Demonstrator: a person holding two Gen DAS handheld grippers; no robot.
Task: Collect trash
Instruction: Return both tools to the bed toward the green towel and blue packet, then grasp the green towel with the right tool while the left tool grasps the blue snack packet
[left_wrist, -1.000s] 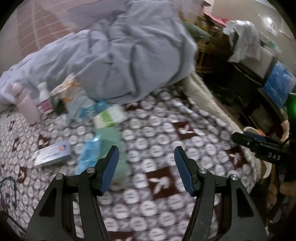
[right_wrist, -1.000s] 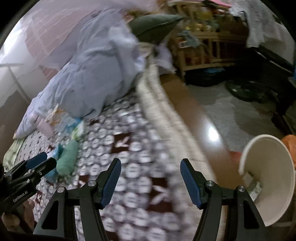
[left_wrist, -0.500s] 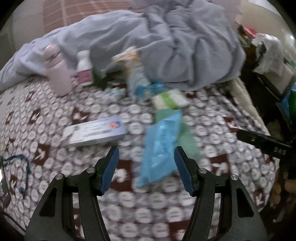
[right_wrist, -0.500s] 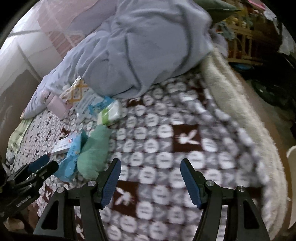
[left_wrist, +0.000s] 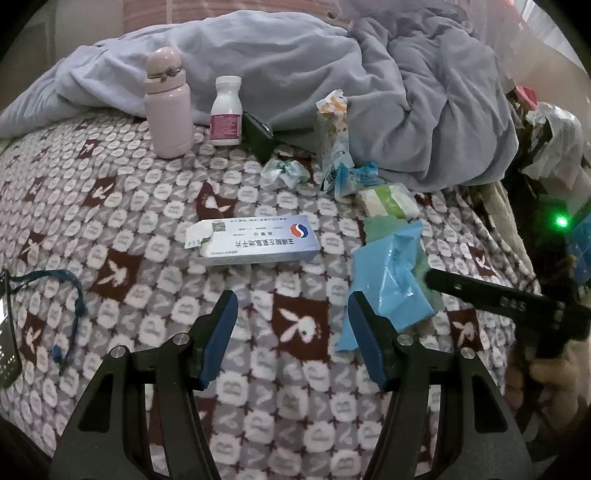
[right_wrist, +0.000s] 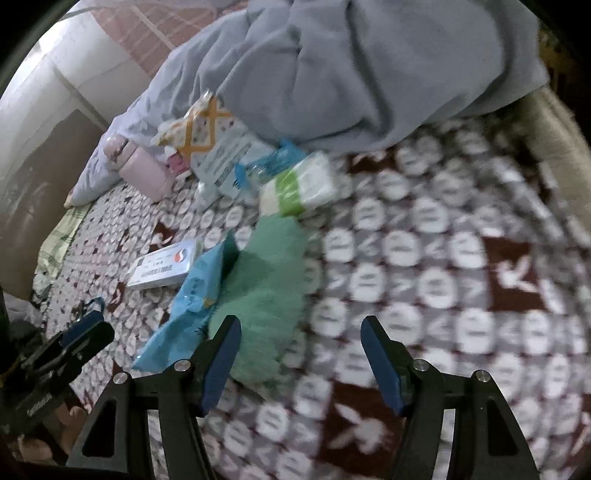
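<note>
Trash lies on a patterned bed blanket (left_wrist: 155, 229). A torn white medicine box (left_wrist: 255, 240) lies ahead of my open, empty left gripper (left_wrist: 291, 306). A blue plastic wrapper (left_wrist: 388, 273) lies to its right over a green cloth (right_wrist: 269, 291). Crumpled paper (left_wrist: 282, 171), a torn snack bag (left_wrist: 332, 125) and a green-white tissue pack (left_wrist: 389, 199) lie farther back. My right gripper (right_wrist: 299, 332) is open and empty, just right of the green cloth; the box (right_wrist: 162, 266) and wrapper (right_wrist: 188, 295) show at its left.
A pink flask (left_wrist: 168, 107) and a white pill bottle (left_wrist: 226, 110) stand at the back beside a rumpled grey duvet (left_wrist: 406, 81). A blue cord (left_wrist: 70, 291) lies at the left edge. The bed's edge (right_wrist: 554, 122) runs along the right.
Both grippers swung left, from the bed's edge and a white bin toward the pile of trash. The medicine box and wrapper are now closer to the left gripper. Both stayed open.
</note>
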